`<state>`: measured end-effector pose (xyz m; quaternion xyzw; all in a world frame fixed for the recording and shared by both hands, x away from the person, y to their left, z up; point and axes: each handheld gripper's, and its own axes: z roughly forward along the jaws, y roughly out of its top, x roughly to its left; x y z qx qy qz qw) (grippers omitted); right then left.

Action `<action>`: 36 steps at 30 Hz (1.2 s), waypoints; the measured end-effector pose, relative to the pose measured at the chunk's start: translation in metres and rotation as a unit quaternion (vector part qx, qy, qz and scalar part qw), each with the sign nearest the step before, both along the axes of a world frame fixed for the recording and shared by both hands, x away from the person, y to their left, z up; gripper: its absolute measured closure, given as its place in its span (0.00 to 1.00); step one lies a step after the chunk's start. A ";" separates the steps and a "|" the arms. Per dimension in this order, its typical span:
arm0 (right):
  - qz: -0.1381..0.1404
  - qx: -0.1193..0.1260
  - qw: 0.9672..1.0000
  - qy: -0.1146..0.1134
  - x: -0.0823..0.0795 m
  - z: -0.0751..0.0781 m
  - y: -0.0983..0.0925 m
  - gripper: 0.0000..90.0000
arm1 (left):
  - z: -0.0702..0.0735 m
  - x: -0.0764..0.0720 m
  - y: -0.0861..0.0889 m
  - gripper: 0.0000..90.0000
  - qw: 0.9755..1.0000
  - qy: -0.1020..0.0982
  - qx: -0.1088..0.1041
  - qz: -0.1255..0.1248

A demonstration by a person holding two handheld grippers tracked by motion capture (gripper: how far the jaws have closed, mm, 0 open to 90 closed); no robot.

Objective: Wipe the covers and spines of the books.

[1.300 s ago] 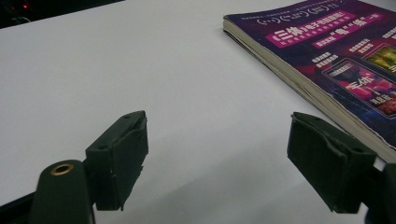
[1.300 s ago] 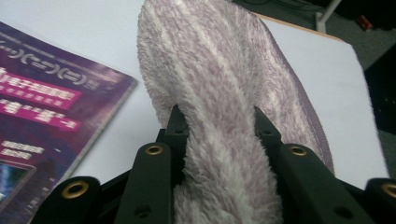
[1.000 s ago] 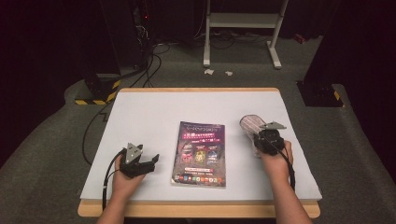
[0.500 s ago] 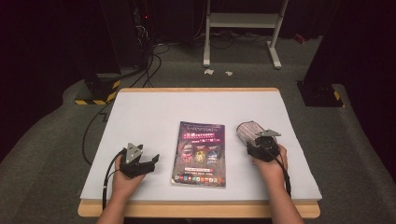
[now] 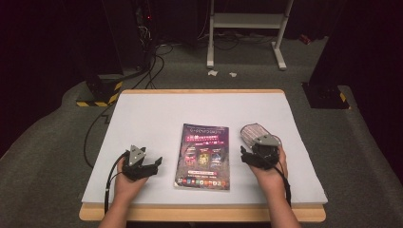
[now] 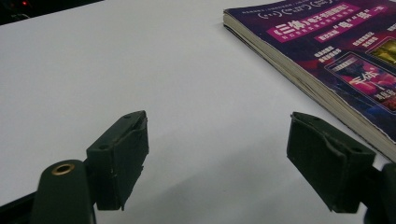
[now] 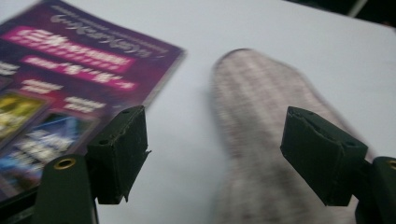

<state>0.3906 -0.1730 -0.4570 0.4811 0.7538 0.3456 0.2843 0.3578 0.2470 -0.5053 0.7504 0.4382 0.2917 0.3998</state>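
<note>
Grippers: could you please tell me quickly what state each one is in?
Left gripper: open, empty.
Right gripper: just opened, over the grey checked cloth pouch, not gripping.

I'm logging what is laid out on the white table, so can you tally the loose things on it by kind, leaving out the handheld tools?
Book, purple cover, lying flat: 1
Checked fabric piece, pinkish grey, lying right of the book: 1
Total: 2

A white-topped wooden-edged table (image 5: 157,114) fills the lower centre. Grey carpet floor (image 5: 43,156) surrounds it. At top centre stands a white metal frame stand (image 5: 247,21); the dark upper left holds what may be black equipment (image 5: 119,42).
</note>
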 end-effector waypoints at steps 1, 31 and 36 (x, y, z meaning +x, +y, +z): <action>0.004 0.006 1.000 0.005 -0.003 -0.002 0.003 0.25 | 0.000 0.000 -0.001 0.22 1.000 0.000 0.003 0.002; 0.094 0.056 0.991 0.077 -0.037 -0.047 0.052 0.29 | 0.003 -0.009 -0.080 0.21 0.988 0.097 -0.024 -0.114; 0.095 0.070 0.989 0.090 -0.037 -0.047 0.056 0.25 | -0.001 -0.007 -0.085 0.19 0.987 0.110 -0.022 -0.115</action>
